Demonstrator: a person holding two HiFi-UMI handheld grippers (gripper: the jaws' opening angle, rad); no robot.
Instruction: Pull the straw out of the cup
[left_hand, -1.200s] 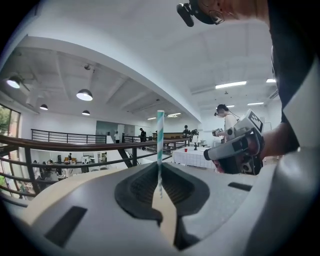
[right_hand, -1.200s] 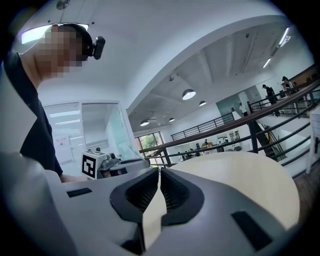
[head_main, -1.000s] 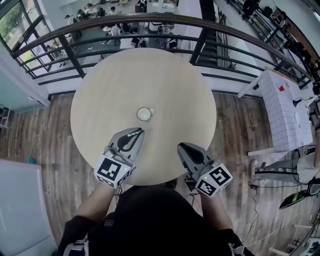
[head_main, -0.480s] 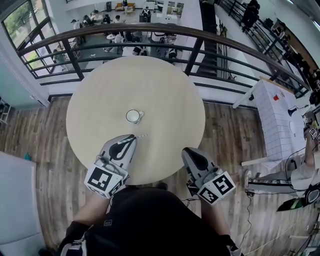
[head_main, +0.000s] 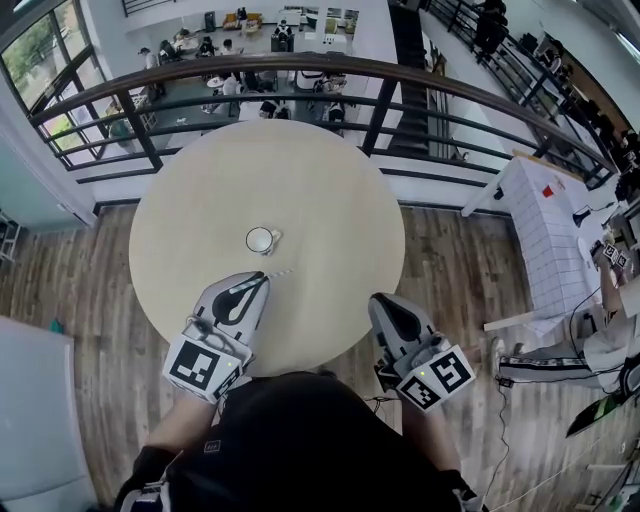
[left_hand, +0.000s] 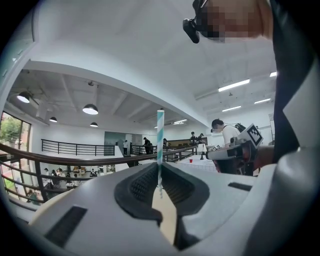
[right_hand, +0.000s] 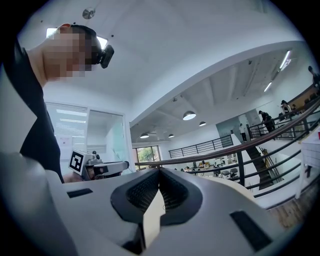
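While in left tool (left_hand: 159, 172), straw (left_hand: 160, 140) upright.

Round beige table (head_main: 330, 190) center frame; dark curved railing (head_main: 300, 62) across top; wood floor (head_main: 70, 290) left; white gridded table (head_main: 545, 225) right.

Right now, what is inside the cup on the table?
The cup shows only a pale interior. The striped straw is out of it, clamped in the jaws of the left gripper. Any liquid is too small to tell.
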